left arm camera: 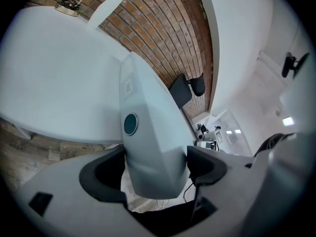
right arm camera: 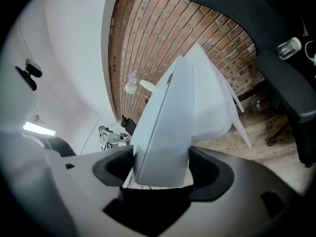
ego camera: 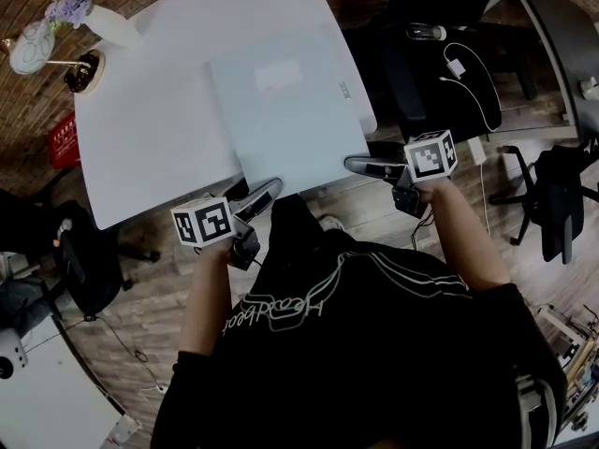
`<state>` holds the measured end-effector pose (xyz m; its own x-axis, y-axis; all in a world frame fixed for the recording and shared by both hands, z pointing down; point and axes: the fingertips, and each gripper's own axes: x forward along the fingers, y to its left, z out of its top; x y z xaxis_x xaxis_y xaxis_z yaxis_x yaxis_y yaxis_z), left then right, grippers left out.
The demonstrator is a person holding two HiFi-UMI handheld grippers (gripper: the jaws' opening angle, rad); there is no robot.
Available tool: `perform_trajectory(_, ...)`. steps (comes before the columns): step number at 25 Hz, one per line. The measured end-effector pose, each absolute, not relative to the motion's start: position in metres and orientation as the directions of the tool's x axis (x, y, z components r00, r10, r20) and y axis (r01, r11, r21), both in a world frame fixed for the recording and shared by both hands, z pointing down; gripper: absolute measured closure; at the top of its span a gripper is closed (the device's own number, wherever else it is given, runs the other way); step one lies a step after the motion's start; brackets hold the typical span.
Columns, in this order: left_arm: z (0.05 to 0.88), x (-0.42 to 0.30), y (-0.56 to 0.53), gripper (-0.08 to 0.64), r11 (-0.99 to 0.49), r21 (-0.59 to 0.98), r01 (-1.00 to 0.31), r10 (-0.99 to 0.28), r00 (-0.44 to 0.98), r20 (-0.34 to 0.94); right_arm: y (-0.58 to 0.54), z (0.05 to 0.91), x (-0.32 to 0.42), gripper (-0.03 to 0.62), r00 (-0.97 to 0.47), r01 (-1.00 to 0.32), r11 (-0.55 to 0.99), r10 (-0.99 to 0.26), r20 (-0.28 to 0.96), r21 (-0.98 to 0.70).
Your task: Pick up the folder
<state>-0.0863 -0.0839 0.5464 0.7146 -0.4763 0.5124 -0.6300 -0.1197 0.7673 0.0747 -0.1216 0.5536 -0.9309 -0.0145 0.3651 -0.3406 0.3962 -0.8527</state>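
A pale grey-blue box folder (ego camera: pixel 285 110) lies flat on the white table (ego camera: pixel 150 129), its near edge jutting over the table's front. My left gripper (ego camera: pixel 267 193) is at the folder's near left corner and my right gripper (ego camera: pixel 360 166) at its near right corner. In the left gripper view the folder (left arm camera: pixel 148 132) fills the gap of the left gripper (left arm camera: pixel 155 164), whose jaws stand wide around its thickness. In the right gripper view the folder (right arm camera: pixel 168 127) likewise sits between the wide jaws of the right gripper (right arm camera: pixel 160 164). I see neither pair pressing on it.
A white vase with lilac flowers (ego camera: pixel 108 24) and a small dark lamp base (ego camera: pixel 84 68) stand at the table's far left. A black chair (ego camera: pixel 440 73) with a white charger cable is right of the table; another dark chair (ego camera: pixel 89 260) is at the near left. Brick wall behind.
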Motion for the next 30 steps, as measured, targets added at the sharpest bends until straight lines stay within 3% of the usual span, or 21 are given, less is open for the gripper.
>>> perform_trajectory(20,0.542,-0.087,-0.077,0.187,-0.120,0.762,-0.637,-0.525,0.692,0.496,-0.118,0.557,0.077,0.293,-0.927,-0.345,0.417,-0.009,0.376,-0.841)
perform_trajectory(30,0.488,-0.077,-0.070,0.187,-0.218,0.701,-0.679,-0.580,0.668,0.466,-0.113,0.495,0.084,0.293,-0.940,-0.311,0.529,-0.049,0.337,-0.790)
